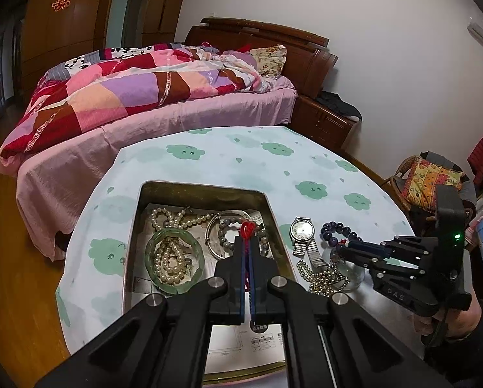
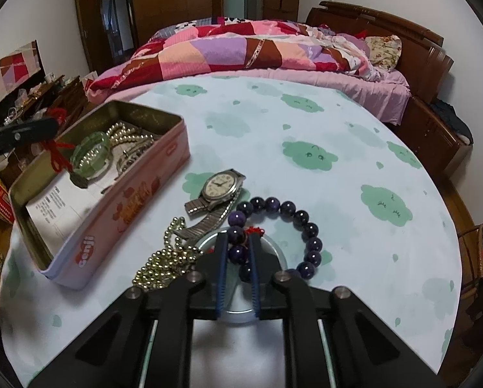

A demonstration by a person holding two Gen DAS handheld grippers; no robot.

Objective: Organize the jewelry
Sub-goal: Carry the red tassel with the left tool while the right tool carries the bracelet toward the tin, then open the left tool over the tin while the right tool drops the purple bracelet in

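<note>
An open pink tin (image 1: 134,226) (image 2: 128,190) holds a pearl necklace (image 1: 170,258), a green bangle (image 2: 91,153), a silver bangle and a grey bead bracelet. My left gripper (image 1: 248,242) is shut on a red cord with a knot (image 1: 247,228) and holds it over the tin; a small pendant hangs from the cord in the right wrist view (image 2: 79,181). My right gripper (image 2: 238,242) is shut on a dark purple bead bracelet (image 2: 302,223) (image 1: 338,229) on the table. A wristwatch (image 2: 220,187) (image 1: 302,232) and a gold bead chain (image 2: 163,265) (image 1: 322,278) lie beside it.
The round table has a white cloth with green clouds (image 2: 306,123). A clear glass bangle (image 2: 241,313) lies under my right gripper. A bed with a patchwork quilt (image 1: 128,97) stands behind the table. A wicker chair (image 1: 428,177) is at the right.
</note>
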